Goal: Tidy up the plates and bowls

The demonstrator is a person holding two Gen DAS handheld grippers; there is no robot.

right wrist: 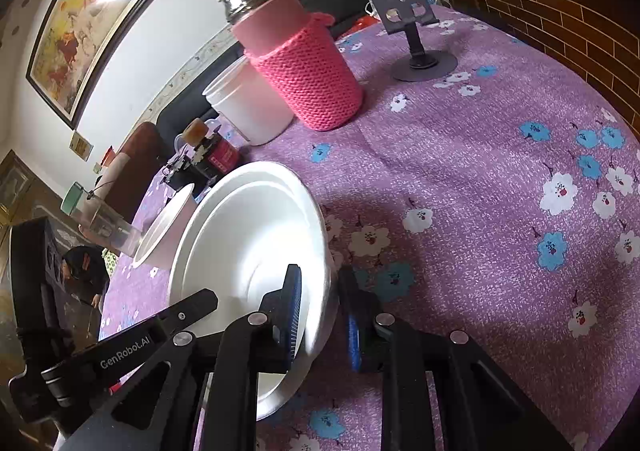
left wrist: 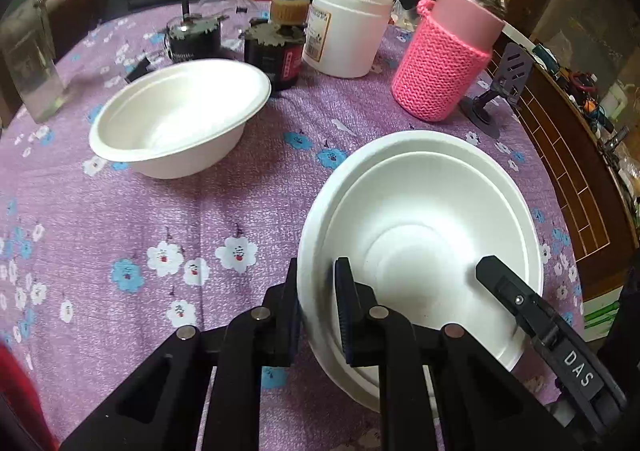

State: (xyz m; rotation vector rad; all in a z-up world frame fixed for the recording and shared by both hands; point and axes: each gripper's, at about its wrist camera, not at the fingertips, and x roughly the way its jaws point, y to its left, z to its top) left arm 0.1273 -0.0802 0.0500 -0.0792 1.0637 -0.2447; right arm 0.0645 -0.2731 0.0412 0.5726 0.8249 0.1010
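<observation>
**Both grippers pinch the nested bowls**

We see two white bowls nested (left wrist: 424,235) on the purple floral cloth (left wrist: 160,211). Our left gripper (left wrist: 318,311) clamps their left rim, one finger inside and one outside. Our right gripper (right wrist: 322,315) pinches the opposite rim the same way. A third bowl (left wrist: 180,115) sits apart, further back on the left. Beyond it stand a pink flask (left wrist: 448,63) and a white jar (left wrist: 348,27).

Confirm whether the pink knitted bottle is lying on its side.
No, the pink knitted bottle stands upright on the purple tablecloth, cap on top.
</observation>
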